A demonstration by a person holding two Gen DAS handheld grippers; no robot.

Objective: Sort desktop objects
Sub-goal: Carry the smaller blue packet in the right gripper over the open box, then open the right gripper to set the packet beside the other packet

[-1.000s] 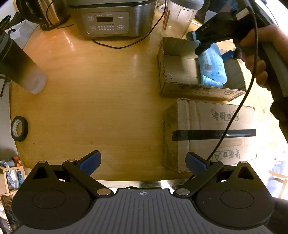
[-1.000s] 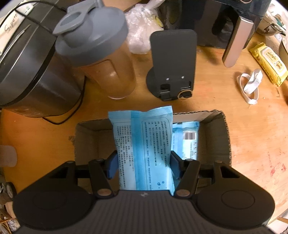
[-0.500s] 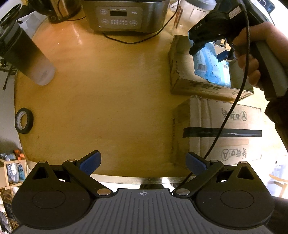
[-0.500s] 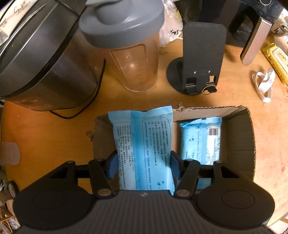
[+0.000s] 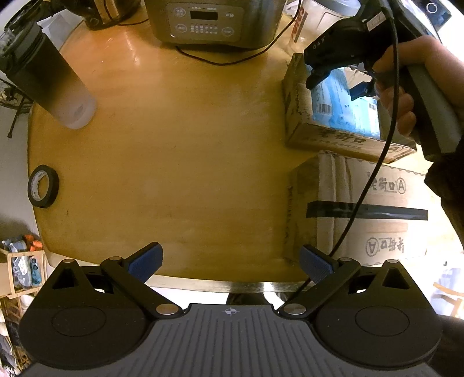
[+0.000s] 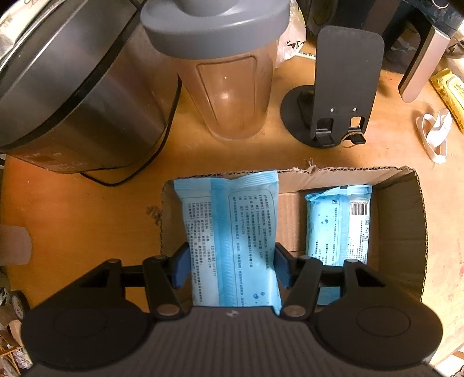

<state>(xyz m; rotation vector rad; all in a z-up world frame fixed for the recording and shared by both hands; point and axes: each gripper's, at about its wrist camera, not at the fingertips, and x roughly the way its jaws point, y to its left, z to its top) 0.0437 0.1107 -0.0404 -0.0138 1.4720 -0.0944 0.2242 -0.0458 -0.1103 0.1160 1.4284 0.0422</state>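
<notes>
Wooden tabletop (image 5: 179, 145) carries an open brown cardboard box (image 6: 417, 232). Right gripper (image 6: 232, 261) fingers pinch a light-blue plastic packet (image 6: 232, 232) over it, probably for dropping beside another packet (image 6: 339, 226); left gripper (image 5: 230, 262) fingers are spread, idle.

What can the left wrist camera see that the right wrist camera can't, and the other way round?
Only the left wrist view shows the roll of black tape, the dark shaker bottle, the taped-shut box and the open left tongs.

Only the right wrist view shows the black stand and the white strap.

Both show the open cardboard box, the right tongs holding a blue packet over it, the second blue packet inside, and the rice cooker.
</notes>
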